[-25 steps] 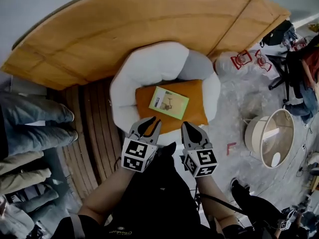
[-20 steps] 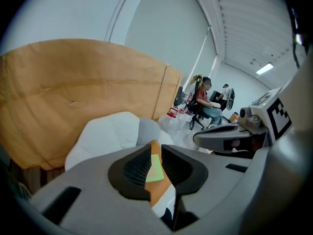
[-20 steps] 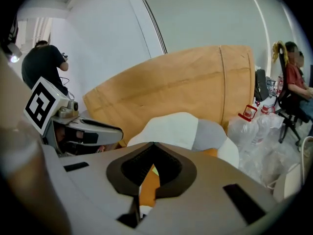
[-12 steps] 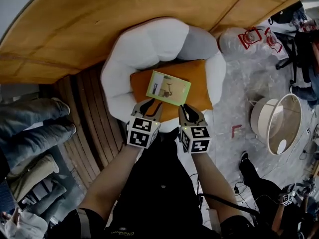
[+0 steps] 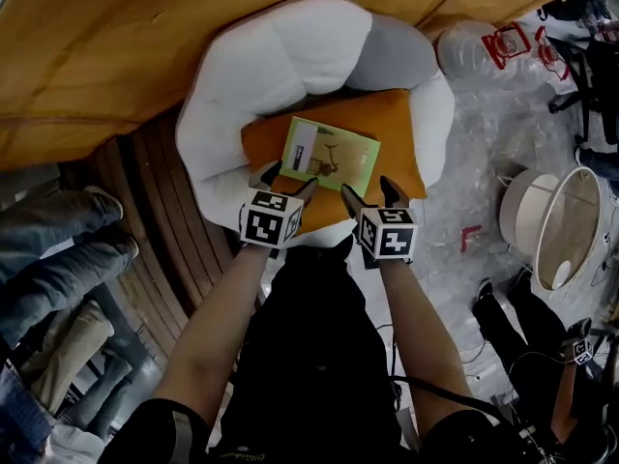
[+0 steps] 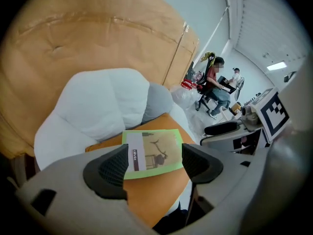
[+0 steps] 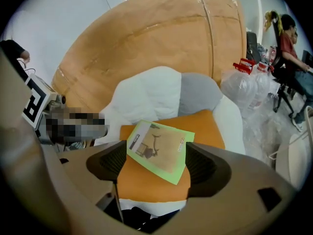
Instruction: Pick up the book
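Green-covered, the book (image 5: 329, 155) is recorded in the head view lying flat on the orange cushion (image 5: 401, 129) of the white chair (image 5: 271, 66), with the left gripper (image 5: 287, 178) and right gripper (image 5: 370, 191) poised by its near edge. In the left gripper view the jaws, just opened, are seen wide apart, the book framed beyond them and nothing gripped; the same is noted in the right gripper view. A thin book on soft padding is judged liable to be pushed away or creased if the jaws are closed before an edge is seated.
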Demonstrator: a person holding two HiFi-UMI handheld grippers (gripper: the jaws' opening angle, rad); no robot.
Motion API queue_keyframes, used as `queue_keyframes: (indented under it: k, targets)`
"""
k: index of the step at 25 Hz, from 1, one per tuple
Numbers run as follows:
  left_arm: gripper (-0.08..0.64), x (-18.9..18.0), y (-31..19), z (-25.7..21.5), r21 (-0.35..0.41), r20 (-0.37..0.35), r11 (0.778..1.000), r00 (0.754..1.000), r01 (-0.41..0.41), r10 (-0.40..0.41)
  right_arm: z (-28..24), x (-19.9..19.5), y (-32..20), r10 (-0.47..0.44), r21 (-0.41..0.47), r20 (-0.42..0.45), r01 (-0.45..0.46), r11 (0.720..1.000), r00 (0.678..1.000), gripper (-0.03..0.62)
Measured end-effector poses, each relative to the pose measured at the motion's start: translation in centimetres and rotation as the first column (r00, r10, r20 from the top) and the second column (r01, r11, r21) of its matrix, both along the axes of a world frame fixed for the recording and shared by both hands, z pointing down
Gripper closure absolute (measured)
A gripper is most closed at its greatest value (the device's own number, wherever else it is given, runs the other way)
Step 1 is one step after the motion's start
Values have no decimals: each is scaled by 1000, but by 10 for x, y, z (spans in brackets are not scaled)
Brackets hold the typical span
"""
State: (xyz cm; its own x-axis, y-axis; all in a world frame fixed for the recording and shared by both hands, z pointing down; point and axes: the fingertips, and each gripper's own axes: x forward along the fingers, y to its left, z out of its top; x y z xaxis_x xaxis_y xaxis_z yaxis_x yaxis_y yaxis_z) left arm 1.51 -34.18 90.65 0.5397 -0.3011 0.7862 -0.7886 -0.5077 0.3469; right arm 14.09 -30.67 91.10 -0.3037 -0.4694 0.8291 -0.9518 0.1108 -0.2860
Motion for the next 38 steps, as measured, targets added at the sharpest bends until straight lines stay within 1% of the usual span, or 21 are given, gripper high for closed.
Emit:
queue_keyframes:
  k: [4,8,13,19,21,25,28,31,34,38]
  targets:
    - [206,-9,-1,52,-32,25,999,1000,-4,5,49,2,-1,6,-30,-11,-6,1000,1000,207]
    - [186,-14,-6,90,-53,43,999,999,-5,8,84,4,-4,23,-42,-20,-24,999,1000,192]
    - [175,-12,-13,124,-83,51,996,998,-24,28,118,10,-9,44,-63,-14,-45,997,999,181]
    - [175,-9,-8,157,-119,80,991,994,-58,68,146,7,-3,24,-87,-6,-24,996,1000,179]
    - [173,-8,-5,167,-137,80,988,994,-68,80,153,7,-1,25,-90,2,-24,996,1000,179]
    - [175,-4,-3,174,-182,31,981,996,-71,78,161,5,-1,17,-82,12,-16,996,1000,179]
    - [175,-3,0,176,-204,16,976,996,-78,83,163,5,1,22,-77,29,-20,997,999,179]
    - [175,-1,-2,177,-198,10,977,997,-76,79,164,7,-1,25,-67,36,-23,997,999,179]
    - [175,-2,-2,174,-182,23,981,997,-69,74,163,5,-1,27,-55,25,-25,998,999,179]
    - [176,-3,3,163,-163,30,985,997,-61,66,153,6,2,6,-55,14,-5,998,1000,179]
